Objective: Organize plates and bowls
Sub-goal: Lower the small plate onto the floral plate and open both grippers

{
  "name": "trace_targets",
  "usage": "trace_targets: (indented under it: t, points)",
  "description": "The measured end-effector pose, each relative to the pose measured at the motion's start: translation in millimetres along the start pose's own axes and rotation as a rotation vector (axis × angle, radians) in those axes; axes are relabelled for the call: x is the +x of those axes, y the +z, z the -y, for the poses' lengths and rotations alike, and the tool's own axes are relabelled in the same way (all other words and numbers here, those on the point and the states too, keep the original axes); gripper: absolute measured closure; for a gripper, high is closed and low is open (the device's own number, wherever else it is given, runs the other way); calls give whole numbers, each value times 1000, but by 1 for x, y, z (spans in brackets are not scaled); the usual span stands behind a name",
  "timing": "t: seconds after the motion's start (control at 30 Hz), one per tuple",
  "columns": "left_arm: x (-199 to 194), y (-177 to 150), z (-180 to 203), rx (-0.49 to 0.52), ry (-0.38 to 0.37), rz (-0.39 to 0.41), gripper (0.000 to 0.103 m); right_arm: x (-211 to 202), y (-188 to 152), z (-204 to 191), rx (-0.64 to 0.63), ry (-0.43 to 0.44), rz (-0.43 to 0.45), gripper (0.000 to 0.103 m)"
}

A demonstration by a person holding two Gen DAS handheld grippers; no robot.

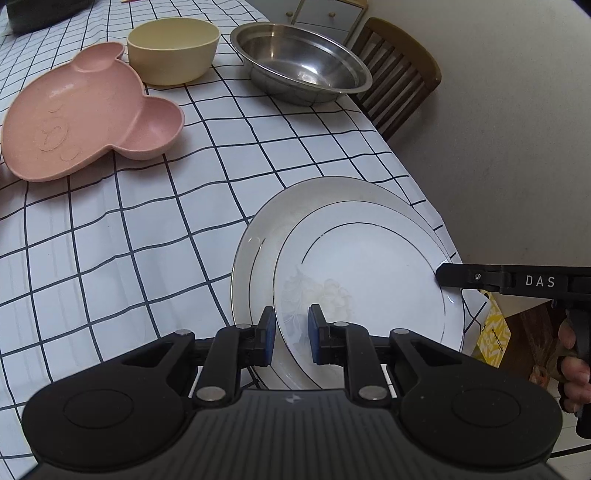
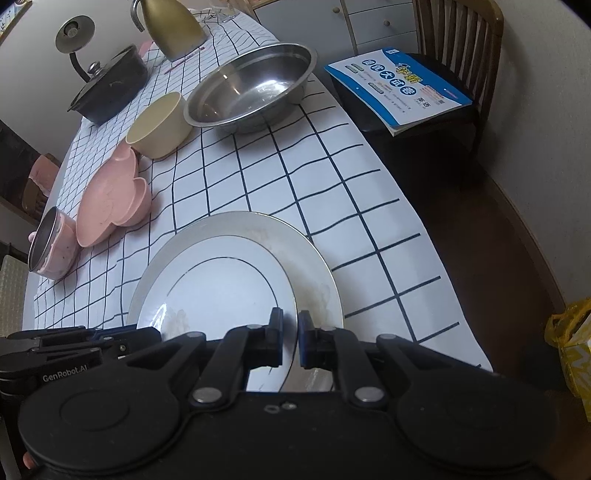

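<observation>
A small white plate (image 1: 369, 280) with a thin dark ring rests on a larger white plate (image 1: 258, 236) near the table's corner; both also show in the right wrist view, small plate (image 2: 221, 291) on large plate (image 2: 295, 243). My left gripper (image 1: 291, 334) straddles the small plate's rim, jaws slightly apart. My right gripper (image 2: 290, 338) is shut on the small plate's opposite rim; it also shows in the left wrist view (image 1: 441, 275). A pink bear-shaped plate (image 1: 85, 114), a cream bowl (image 1: 173, 48) and a steel basin (image 1: 299, 61) stand farther back.
The checked tablecloth (image 1: 147, 221) ends at the table edge just right of the plates. A wooden chair (image 1: 399, 74) stands beyond. A black pot (image 2: 110, 85), a gold kettle (image 2: 170, 26), a pink cup (image 2: 51, 243) and a book (image 2: 399, 85) show in the right wrist view.
</observation>
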State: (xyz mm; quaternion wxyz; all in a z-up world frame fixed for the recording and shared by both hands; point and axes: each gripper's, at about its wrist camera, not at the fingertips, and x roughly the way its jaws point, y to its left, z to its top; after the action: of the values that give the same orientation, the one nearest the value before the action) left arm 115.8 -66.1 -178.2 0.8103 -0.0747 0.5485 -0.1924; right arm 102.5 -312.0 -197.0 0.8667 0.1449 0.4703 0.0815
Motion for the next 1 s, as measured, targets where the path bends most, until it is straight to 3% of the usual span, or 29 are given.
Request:
trace_targets:
  t: [0.57,1.0]
  points:
    - [11,4,2,18,-12,-51,86,7,-6,19,57,27,-14,95]
    - [-1,7,-7,22,-24,-67,86,12,-4,17,39,26,-21,95]
